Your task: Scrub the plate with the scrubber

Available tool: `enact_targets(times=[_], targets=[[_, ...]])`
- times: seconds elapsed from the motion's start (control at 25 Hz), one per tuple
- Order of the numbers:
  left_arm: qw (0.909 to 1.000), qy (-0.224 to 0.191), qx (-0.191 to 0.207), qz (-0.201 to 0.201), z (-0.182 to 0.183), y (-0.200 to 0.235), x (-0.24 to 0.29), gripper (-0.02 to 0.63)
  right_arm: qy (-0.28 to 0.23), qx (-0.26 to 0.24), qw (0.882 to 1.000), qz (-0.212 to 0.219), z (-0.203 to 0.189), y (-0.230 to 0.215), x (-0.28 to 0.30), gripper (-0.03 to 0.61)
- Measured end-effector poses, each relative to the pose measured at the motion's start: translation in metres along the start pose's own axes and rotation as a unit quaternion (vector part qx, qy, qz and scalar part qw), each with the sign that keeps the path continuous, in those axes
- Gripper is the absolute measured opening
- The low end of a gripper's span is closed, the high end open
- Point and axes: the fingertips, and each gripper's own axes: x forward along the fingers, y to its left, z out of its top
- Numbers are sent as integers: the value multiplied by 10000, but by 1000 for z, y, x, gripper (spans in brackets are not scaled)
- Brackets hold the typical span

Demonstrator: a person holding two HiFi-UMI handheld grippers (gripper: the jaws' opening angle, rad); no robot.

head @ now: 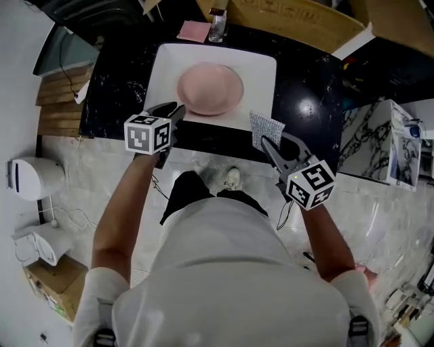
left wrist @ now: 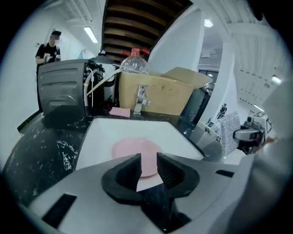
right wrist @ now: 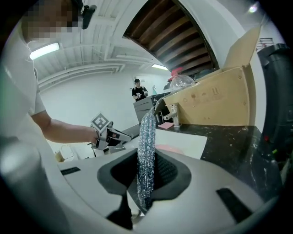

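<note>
A round pink plate (head: pixel 210 88) lies in a white rectangular sink (head: pixel 163 68) set in a black marble counter. My left gripper (head: pixel 173 112) hovers at the sink's near left edge, just short of the plate (left wrist: pixel 135 151). In the left gripper view its jaws (left wrist: pixel 147 167) stand a little apart with nothing between them. My right gripper (head: pixel 270 144) is near the sink's front right corner, shut on a silver mesh scrubber (head: pixel 266 129). The scrubber (right wrist: pixel 147 132) stands upright between that gripper's jaws (right wrist: pixel 145 169). A pink sliver of the plate (right wrist: pixel 170 148) shows behind it.
At the sink's far edge stand a faucet (head: pixel 217 27) and a pink sponge (head: pixel 194 30), with a cardboard box (head: pixel 298 20) behind. The black counter (head: pixel 115 74) surrounds the sink. A white bin (head: pixel 30 177) sits on the floor at left. A person (left wrist: pixel 48 50) stands far back.
</note>
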Motion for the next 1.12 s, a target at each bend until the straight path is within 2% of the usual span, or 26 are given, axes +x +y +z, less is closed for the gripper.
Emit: enact_targets(times=[0.12, 0.24, 0.4, 0.64, 0.84, 1.12], targets=[[9987, 460, -191, 61, -1, 27, 31, 109, 67, -83, 9999, -17, 4, -10, 18, 81], [9943, 858, -628, 34, -7, 54, 58, 115, 121, -150, 9998, -106, 10, -16, 36, 81], [9847, 1403, -1034, 102, -20, 86, 83, 115, 120, -95, 9996, -247, 17, -20, 54, 81], [9662, 2008, -1617, 7, -40, 104, 109, 130, 121, -19, 9992, -369, 21, -26, 80, 81], [9532, 2483, -1707, 249, -53, 113, 120, 181, 93, 58, 9993, -358, 21, -31, 93, 81], [9437, 2719, -1795, 577, -67, 117, 131, 183, 53, 165, 9996, -233, 21, -33, 104, 81]])
